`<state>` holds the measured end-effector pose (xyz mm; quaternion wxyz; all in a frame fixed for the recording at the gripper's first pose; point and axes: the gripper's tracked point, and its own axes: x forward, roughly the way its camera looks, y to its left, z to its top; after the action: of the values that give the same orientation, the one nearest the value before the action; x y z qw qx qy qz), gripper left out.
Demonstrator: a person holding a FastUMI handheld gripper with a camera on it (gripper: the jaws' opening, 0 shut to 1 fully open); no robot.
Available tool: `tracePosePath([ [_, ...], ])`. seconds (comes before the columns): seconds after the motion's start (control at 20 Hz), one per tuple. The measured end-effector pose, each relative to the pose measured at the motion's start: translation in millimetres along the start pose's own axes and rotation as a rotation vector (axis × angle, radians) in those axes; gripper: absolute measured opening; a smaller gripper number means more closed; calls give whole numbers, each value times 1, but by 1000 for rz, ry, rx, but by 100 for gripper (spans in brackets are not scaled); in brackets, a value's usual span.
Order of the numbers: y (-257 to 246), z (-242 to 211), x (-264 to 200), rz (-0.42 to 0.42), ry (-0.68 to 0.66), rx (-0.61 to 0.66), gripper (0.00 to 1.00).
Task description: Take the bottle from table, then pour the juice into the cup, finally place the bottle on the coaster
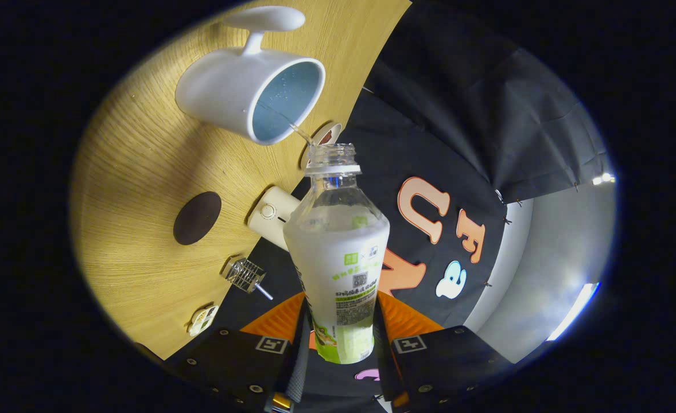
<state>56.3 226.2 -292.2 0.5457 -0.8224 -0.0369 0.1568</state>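
Observation:
My gripper (pixel 341 338) is shut on a clear plastic bottle (pixel 338 246) with a white and green label, both fingers pressing its lower body. The view is rolled over, so the bottle is tilted with its open mouth toward the white cup (pixel 246 92). A thin clear stream (pixel 292 123) runs from the bottle's mouth into the cup, whose pale blue inside holds liquid. The cup stands on the wooden table (pixel 143 172) beyond the fingers. A dark round coaster (pixel 197 218) lies on the table, nearer the fingers than the cup and apart from it.
A white cylindrical device (pixel 272 215) rests near the table's edge just behind the bottle. A small clear metal-framed object (pixel 246 274) and a small white clip (pixel 202 320) lie along the same edge. A round cap-like thing (pixel 323 136) sits by the bottle's mouth.

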Motion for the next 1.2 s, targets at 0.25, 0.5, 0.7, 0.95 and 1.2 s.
tracePosePath([
  [0.25, -10, 2, 5, -27, -20, -35, 52],
  [0.5, -14, 8, 9, -45, -31, -79, 52],
  [0.7, -14, 7, 11, -45, -31, -88, 52],
  [0.95, -13, 10, 11, -40, -36, -102, 52],
  [1.2, -13, 12, 10, -33, -39, -90, 52],
])
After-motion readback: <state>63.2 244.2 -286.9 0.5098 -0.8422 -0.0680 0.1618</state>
